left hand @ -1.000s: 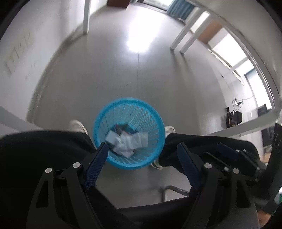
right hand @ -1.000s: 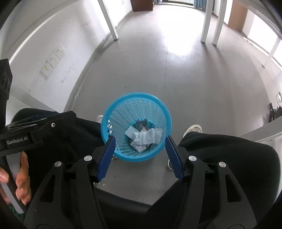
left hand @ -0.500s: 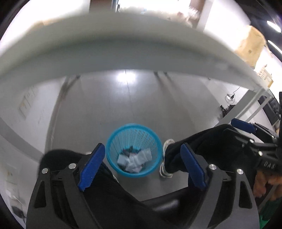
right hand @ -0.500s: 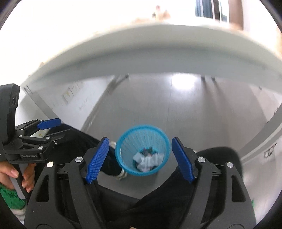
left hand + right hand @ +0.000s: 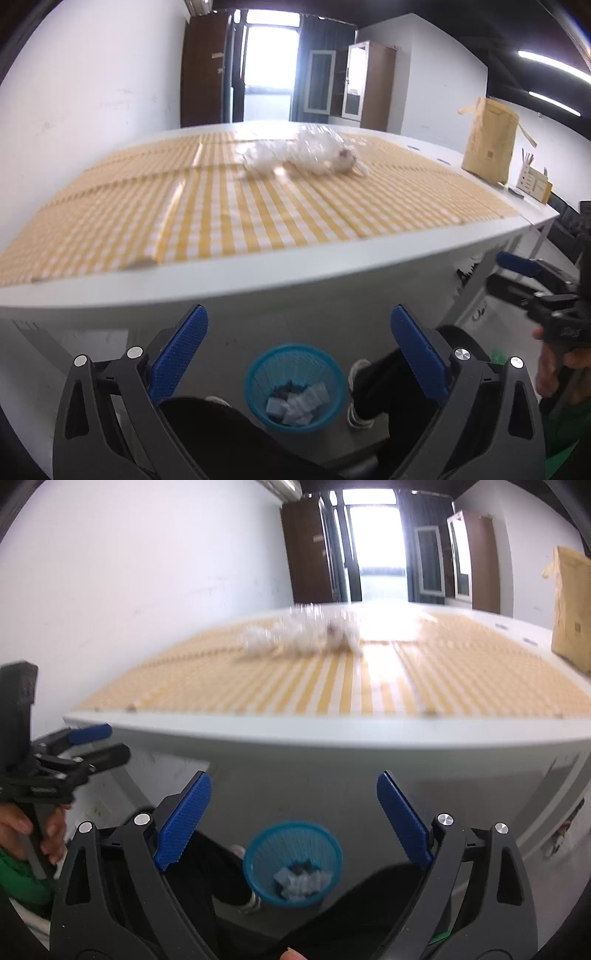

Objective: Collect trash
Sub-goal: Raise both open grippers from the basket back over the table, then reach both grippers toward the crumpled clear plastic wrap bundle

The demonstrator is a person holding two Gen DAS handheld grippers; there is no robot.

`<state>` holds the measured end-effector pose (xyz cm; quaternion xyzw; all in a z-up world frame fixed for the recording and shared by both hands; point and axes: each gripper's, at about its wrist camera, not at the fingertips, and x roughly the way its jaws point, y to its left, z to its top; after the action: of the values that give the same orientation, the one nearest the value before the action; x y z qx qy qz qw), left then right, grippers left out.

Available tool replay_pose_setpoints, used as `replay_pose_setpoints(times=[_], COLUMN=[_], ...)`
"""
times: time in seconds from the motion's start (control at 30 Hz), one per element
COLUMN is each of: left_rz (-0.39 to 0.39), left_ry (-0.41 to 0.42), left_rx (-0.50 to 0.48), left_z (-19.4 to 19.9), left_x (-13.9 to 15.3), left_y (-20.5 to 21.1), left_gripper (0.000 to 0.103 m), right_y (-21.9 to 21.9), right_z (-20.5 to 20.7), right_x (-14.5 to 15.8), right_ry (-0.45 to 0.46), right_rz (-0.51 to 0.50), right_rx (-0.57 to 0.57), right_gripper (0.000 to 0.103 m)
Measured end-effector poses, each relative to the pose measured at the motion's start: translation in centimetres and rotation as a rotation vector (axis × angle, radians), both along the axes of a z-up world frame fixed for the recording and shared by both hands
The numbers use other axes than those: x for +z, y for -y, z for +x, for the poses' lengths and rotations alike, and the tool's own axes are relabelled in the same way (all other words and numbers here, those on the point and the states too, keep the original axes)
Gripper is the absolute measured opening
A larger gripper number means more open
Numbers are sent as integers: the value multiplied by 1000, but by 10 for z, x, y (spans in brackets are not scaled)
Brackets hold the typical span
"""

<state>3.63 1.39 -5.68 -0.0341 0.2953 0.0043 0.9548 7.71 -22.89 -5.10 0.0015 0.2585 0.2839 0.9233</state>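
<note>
A blue mesh bin (image 5: 295,387) with crumpled white paper stands on the floor under the table edge, between the person's legs; it also shows in the right wrist view (image 5: 293,862). A crumpled clear plastic bag (image 5: 303,155) lies far back on the yellow checked tablecloth (image 5: 240,206); it appears blurred in the right wrist view (image 5: 306,633). My left gripper (image 5: 297,350) is open and empty, high in front of the table edge. My right gripper (image 5: 293,819) is open and empty at the same height. Each gripper also shows in the other's view, the right (image 5: 524,273) and the left (image 5: 88,742).
A brown paper bag (image 5: 487,144) stands at the table's right edge, with a small white holder (image 5: 532,181) beside it. The white table rim (image 5: 258,273) runs across both views. Cabinets and a bright doorway (image 5: 269,62) are at the back.
Both grippers have risen from just above the bin to table height and tilted up. The tabletop and plastic bag have come into view; the bin now looks small and low.
</note>
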Motion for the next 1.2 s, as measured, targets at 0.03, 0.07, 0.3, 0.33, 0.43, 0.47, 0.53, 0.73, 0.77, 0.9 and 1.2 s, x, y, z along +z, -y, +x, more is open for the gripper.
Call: replay_pose_setpoints(times=[0.03, 0.07, 0.3, 0.33, 0.43, 0.47, 0.53, 0.73, 0.77, 0.9, 1.2], left_rz=[-6, -17, -36, -35, -39, -43, -53, -58, -60, -64, -39], left_ry=[6, 12, 40, 43, 46, 45, 45, 34, 27, 16, 10], left_rx=[3, 5, -11, -14, -18, -19, -23, -29, -28, -39, -36], left_z=[3, 8, 24, 27, 38, 42, 50, 78, 83, 97, 127], left_x=[3, 6, 29, 31, 35, 36, 37, 39, 38, 42, 53], left_y=[-2, -4, -7, -5, -5, -6, -5, -5, -5, -5, -9], left_gripper=[97, 97, 97, 97, 97, 97, 97, 97, 97, 97, 97], right_y=[-1, 2, 3, 2, 4, 3, 1, -3, -4, -11, -35], right_z=[2, 6, 44, 52, 73, 80, 97, 143, 148, 173, 226], right_x=[5, 11, 41, 46, 55, 56, 59, 62, 62, 63, 61], right_ry=[9, 21, 56, 62, 65, 59, 46, -16, -22, -47, -117], right_rz=[8, 17, 64, 71, 78, 78, 78, 108, 107, 103, 68], right_rx=[1, 0, -32, -33, -39, -32, -34, -28, -26, -19, -12], right_gripper=[89, 90, 91, 91, 90, 89, 87, 78, 74, 69, 53])
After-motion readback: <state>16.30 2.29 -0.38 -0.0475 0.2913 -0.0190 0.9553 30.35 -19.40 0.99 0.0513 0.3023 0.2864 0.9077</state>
